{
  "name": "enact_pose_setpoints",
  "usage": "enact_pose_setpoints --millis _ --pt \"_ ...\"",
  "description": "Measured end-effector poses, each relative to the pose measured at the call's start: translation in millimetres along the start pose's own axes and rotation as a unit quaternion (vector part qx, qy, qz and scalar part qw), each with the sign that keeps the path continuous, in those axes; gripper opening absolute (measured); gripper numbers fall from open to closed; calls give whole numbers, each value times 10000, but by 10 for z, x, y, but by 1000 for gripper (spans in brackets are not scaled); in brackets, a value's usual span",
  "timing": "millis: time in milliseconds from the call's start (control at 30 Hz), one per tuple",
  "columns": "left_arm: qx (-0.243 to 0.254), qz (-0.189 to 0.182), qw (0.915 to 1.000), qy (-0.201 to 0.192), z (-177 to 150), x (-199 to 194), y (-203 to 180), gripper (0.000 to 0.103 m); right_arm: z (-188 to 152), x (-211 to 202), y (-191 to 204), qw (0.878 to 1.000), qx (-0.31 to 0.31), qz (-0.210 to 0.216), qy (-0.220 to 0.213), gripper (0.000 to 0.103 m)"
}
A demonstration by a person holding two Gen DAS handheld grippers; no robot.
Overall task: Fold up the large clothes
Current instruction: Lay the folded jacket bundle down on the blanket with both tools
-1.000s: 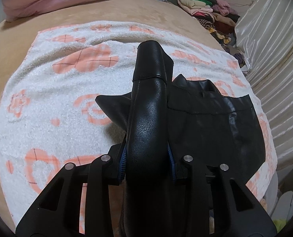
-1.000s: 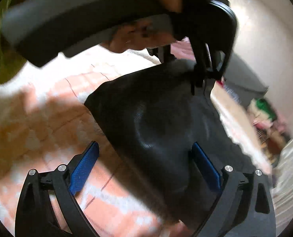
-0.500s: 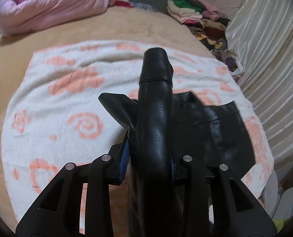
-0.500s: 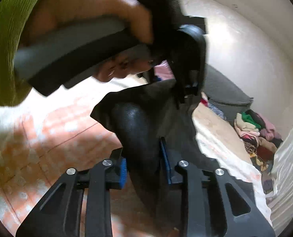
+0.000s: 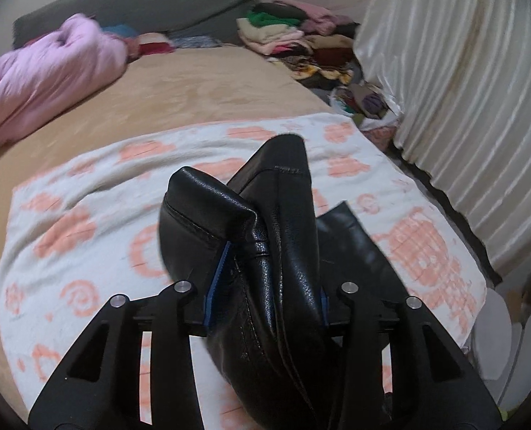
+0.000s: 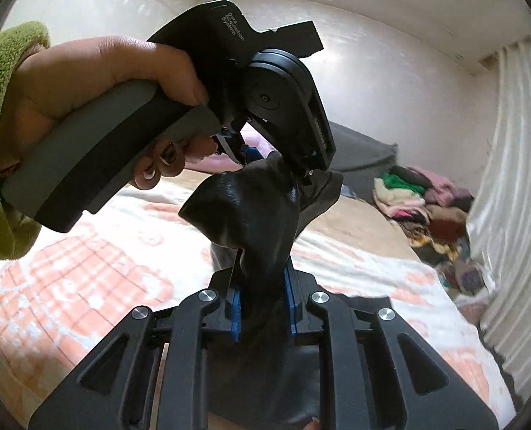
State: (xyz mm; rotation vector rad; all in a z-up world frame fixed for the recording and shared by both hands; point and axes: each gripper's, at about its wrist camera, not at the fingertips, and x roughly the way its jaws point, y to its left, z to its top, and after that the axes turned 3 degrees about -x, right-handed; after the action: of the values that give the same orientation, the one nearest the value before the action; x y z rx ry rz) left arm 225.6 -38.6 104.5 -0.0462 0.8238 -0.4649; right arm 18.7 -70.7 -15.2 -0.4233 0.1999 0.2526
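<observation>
Garment: a black leather jacket (image 5: 279, 251), glossy and pebbled, with stitched seams; it is bunched and lifted above the bed, and a flat panel of it trails down toward the blanket on the right in the left wrist view.
Left gripper (image 5: 265, 286): its fingers (image 5: 217, 279) stand on either side of a thick fold of the jacket and the blue pads press against the leather; the jaws are opening at this moment with the fold between them.
Right gripper (image 6: 261, 308): its fingers (image 6: 235, 310) are clamped on a narrow gathered neck of the jacket (image 6: 251, 215) and the jaws are closing on it; above the pads the leather flares into a rounded lump.
Left hand (image 6: 97, 82): seen from the right wrist camera, it wraps the grey handle of the left gripper's body, with a green fleece sleeve (image 6: 0, 82) at the wrist; that gripper's nose meets the top of the leather lump.
Blanket (image 5: 86, 222): a white fleecy blanket with orange-pink flower and spiral prints, spread over a tan bed cover (image 5: 179, 96).
Bed surroundings: a pink quilt (image 5: 47, 71) is heaped at the far left, a grey cushion (image 5: 140, 3) lies along the wall, and a pile of folded clothes (image 5: 294, 36) in green, cream, pink and dark red sits at the far right corner.
Curtain (image 5: 473, 89): a cream satin curtain in pleats hangs along the right side of the bed.
</observation>
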Motion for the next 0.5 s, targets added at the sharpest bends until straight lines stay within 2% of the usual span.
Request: enact_pose_setpoints --millis 67,167,300,367,467,500 --pt "86 -29 10000 28 20 89 -167 36 -94 -19 -193 9996 253 -53 83 17" --pt "129 -184 9997 9 34 219 -446 46 -278 16 -458 9976 642 -37 251 16" --pt "-60 -546 9984 -138 18 193 -558 47 -594 85 -775 9868 1439 210 711 16" --pt "5 -412 9989 -234 -31 159 -560 47 -813 101 -937 9728 2044 427 998 16" --pt "-100 -68 9999 -117 -250 220 -370 49 -1157 145 -1205 9393 3038 835 1358 16" --pt "-147 148 9998 15 -397 300 -254 50 -1244 159 -1255 9271 3320 984 1433 16"
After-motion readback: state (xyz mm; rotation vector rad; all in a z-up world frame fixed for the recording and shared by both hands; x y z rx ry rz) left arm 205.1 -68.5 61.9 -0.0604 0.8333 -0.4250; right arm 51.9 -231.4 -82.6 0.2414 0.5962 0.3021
